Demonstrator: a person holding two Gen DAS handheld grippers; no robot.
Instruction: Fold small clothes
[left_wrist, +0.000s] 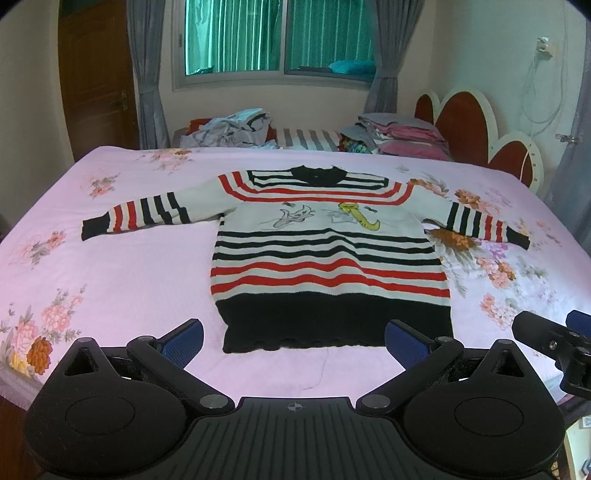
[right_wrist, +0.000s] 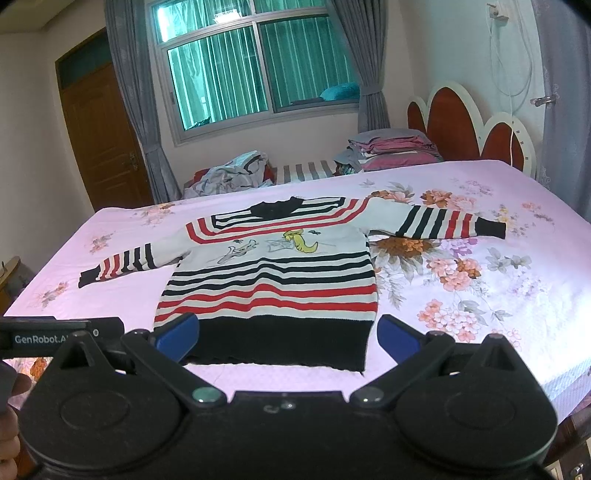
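Fingers first: left gripper (left_wrist: 293, 341) spread wide, blue pads (left_wrist: 183, 341) empty, hovering off the near bed edge facing the hem. Right gripper (right_wrist: 288, 338) likewise wide apart, holding nothing, just beside the left. Red, black and white striped knit sweater with a cartoon print (left_wrist: 328, 258) lies flat, face up, centred on the pink floral bedsheet (left_wrist: 129, 277) — both sleeves spread out, likely laid that way so the folds start clean. Far side, left to right: loose grey clothes heap (left_wrist: 231, 127), then folded pink and grey stack (left_wrist: 400, 138) — probably to-do and done piles.
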